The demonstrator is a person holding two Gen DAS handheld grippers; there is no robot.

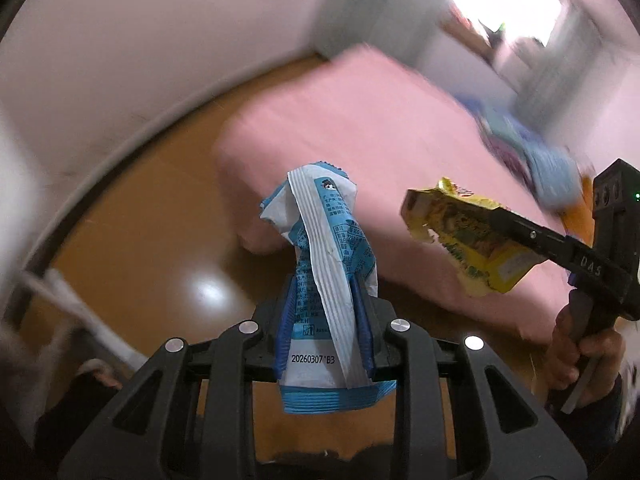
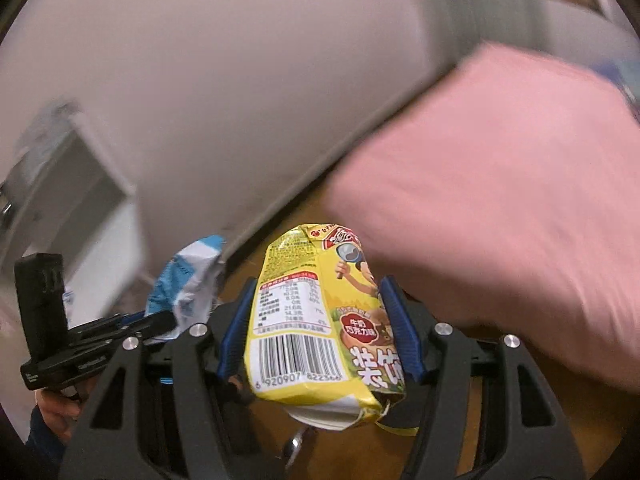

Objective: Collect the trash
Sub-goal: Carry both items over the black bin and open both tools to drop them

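1. Two pieces of trash are already picked up, one per gripper, so the collecting half of the job looks done for these items.
2. Left gripper [image 1: 326,322]: its blue pads are closed narrowly on a crumpled blue-and-white snack wrapper [image 1: 326,248], which stands up out of the jaws toward 12 o'clock, its sealed end hanging below them at 6 o'clock.
3. Right gripper [image 2: 318,332]: its jaws stand wider, pressed on both sides of a fuller yellow snack bag [image 2: 316,320], barcode panel facing the camera. In the left wrist view the same bag shows at 3 o'clock, pinched in the black fingers and held off to the side of the wrapper.
4. Both items hang in the air, touching nothing but the pads. Below them lie a wooden floor [image 1: 160,248] and a pink bed [image 1: 360,128]; the bed fills the 1 to 4 o'clock part of the right wrist view.
5. What remains, as I judge it: dropping both pieces into a bin or bag. No bin is visible in either view, so how close that step is cannot be told.
6. More clutter lies on the bed toward 2 o'clock in the left wrist view, blue and orange shapes [image 1: 556,176], too blurred to say whether they are trash or laundry. Further pickups may be left.
7. Background blur is heavy, so anything small on the floor could be missed.
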